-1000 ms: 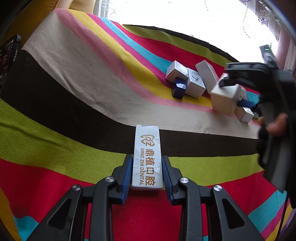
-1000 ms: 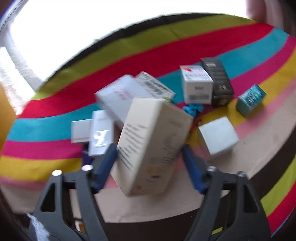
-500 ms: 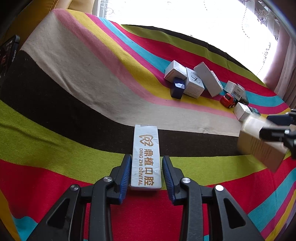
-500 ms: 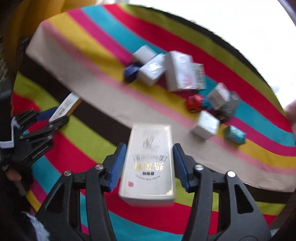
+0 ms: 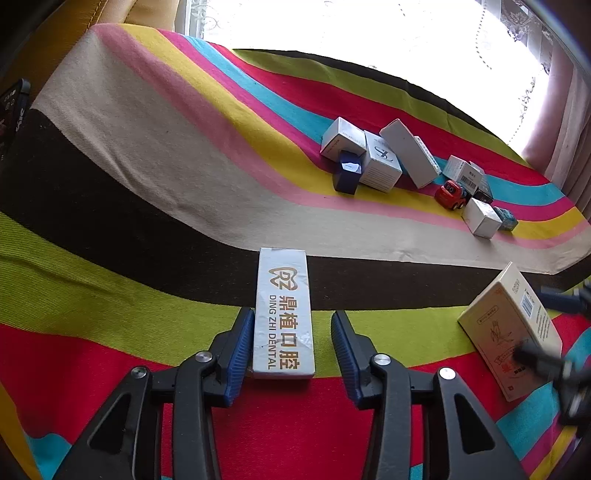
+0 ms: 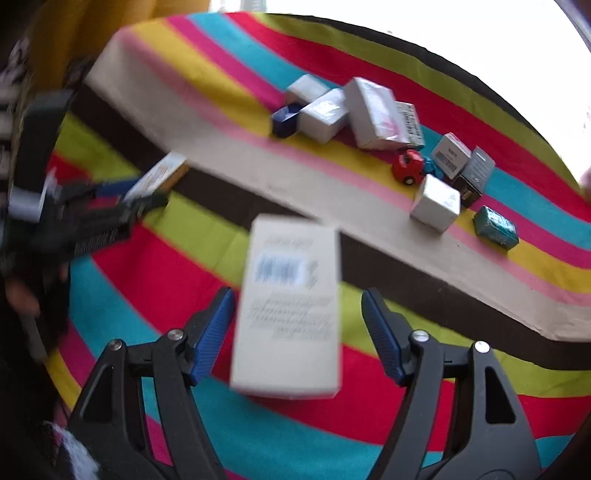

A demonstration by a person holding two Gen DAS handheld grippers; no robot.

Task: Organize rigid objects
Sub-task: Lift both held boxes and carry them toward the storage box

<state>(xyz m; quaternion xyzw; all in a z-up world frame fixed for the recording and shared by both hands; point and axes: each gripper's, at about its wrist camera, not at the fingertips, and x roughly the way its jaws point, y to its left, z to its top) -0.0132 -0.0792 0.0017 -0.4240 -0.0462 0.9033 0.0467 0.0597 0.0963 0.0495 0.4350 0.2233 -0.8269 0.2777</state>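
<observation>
Between the spread left tongs [image 5: 291, 343], flat on the striped cloth [image 5: 147, 206], the dental box [image 5: 283, 314]; between the spread right tongs [image 6: 297, 328], untouched, the cream box [image 6: 290, 306].

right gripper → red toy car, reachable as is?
Probably not yet. The right gripper has a cream box between its open jaws; the red toy car lies beyond, wedged among small boxes.

cloth: striped multicolour cover [image 5: 155, 155], fills frame
window: bright, overexposed [image 5: 369, 33], top
curtain: pinkish [image 5: 569, 122], upper right
</observation>
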